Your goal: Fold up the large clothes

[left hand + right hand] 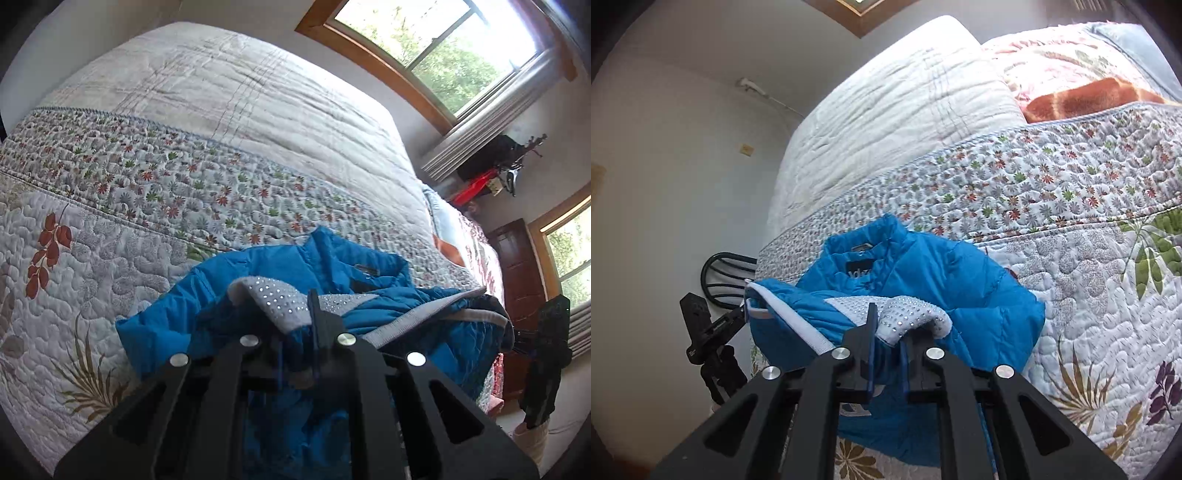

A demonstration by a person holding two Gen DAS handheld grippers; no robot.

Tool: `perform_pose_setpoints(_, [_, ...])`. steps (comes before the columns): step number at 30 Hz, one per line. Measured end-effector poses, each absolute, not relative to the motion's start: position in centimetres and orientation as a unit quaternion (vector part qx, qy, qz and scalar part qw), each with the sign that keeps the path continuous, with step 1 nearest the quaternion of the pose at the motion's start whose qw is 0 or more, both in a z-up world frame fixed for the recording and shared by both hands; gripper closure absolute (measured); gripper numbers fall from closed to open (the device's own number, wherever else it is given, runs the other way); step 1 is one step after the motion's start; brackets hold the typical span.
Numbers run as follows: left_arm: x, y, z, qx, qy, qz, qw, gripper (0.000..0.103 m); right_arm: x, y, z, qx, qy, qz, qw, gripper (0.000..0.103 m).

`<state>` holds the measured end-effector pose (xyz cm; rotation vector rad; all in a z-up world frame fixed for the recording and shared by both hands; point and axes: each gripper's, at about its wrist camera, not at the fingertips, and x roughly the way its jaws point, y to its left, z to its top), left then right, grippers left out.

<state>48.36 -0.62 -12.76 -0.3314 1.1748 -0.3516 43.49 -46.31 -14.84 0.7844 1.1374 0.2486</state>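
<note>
White walls and wood-framed windows [436,40] surround our quilted bed [229,110]. On its near edge lies the blue jacket [942,273]; our left gripper [314,325] and right gripper [886,332] both clamp its studded grey trim [908,310].

**A Big Bed With a Blue Jacket on It**

The bed [229,122] fills most of the left wrist view. A flowery quilt [110,229] covers the near part. At 12 o'clock lies a plain white blanket [240,92], soft and wrinkly. A puffy blue jacket [280,266] lies bunched up on the quilt at 6 o'clock, with a sparkly grey part [280,299] on top. In the right wrist view, at 1 o'clock, a rusty orange blanket [1089,98] sits past the quilt's edge, beside a pink flowery cover [1060,55].
</note>
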Motion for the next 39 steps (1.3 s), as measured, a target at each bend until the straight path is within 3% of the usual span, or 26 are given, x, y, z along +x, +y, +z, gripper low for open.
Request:
perform_pose_setpoints(6, [52.0, -1.5, -17.9, -0.142, 0.587, -0.144, 0.784, 0.094, 46.7, -47.2, -19.9, 0.386, 0.547, 0.094, 0.737, 0.094])
perform_pose_setpoints(13, [53.3, -1.5, -19.8, -0.160, 0.610, -0.147, 0.762, 0.090, 47.8, -48.0, -22.3, 0.411, 0.561, 0.084, 0.714, 0.092])
perform_pose_setpoints(16, [53.7, -0.5, -19.4, -0.202, 0.622, -0.173, 0.736, 0.084, 47.0, -48.6, -21.6, 0.427, 0.551, 0.102, 0.710, 0.084])
perform_pose_setpoints(19, [53.3, 1.5, -17.8, -0.259, 0.614, -0.218, 0.713, 0.071, 45.7, -49.2, -20.2, 0.433, 0.539, 0.121, 0.713, 0.075])
perform_pose_setpoints(20, [53.1, 2.5, -17.2, -0.278, 0.606, -0.228, 0.709, 0.061, 45.2, -49.5, -19.7, 0.436, 0.532, 0.125, 0.715, 0.072])
perform_pose_setpoints(22, [52.3, 4.5, -16.1, -0.297, 0.590, -0.231, 0.715, 0.055, 43.9, -50.0, -18.1, 0.420, 0.515, 0.109, 0.739, 0.047])
perform_pose_setpoints(23, [51.7, 5.3, -15.6, -0.295, 0.584, -0.228, 0.721, 0.055, 43.3, -50.2, -17.4, 0.411, 0.509, 0.103, 0.749, 0.045])
perform_pose_setpoints(32, [46.7, 4.1, -16.2, -0.142, 0.585, -0.178, 0.778, 0.049, 40.7, -45.3, -18.2, 0.252, 0.559, 0.076, 0.786, 0.045])
perform_pose_setpoints(35, [45.8, 2.0, -16.9, -0.093, 0.583, -0.160, 0.791, 0.047, 40.8, -44.3, -19.2, 0.226, 0.564, 0.066, 0.791, 0.063])
perform_pose_setpoints(37, [45.9, 1.1, -17.4, -0.075, 0.581, -0.149, 0.797, 0.061, 40.7, -44.2, -19.1, 0.222, 0.561, 0.060, 0.796, 0.085])
perform_pose_setpoints(39, [45.9, 0.6, -17.0, -0.074, 0.576, -0.151, 0.800, 0.086, 40.6, -44.5, -18.3, 0.232, 0.550, 0.067, 0.799, 0.092])
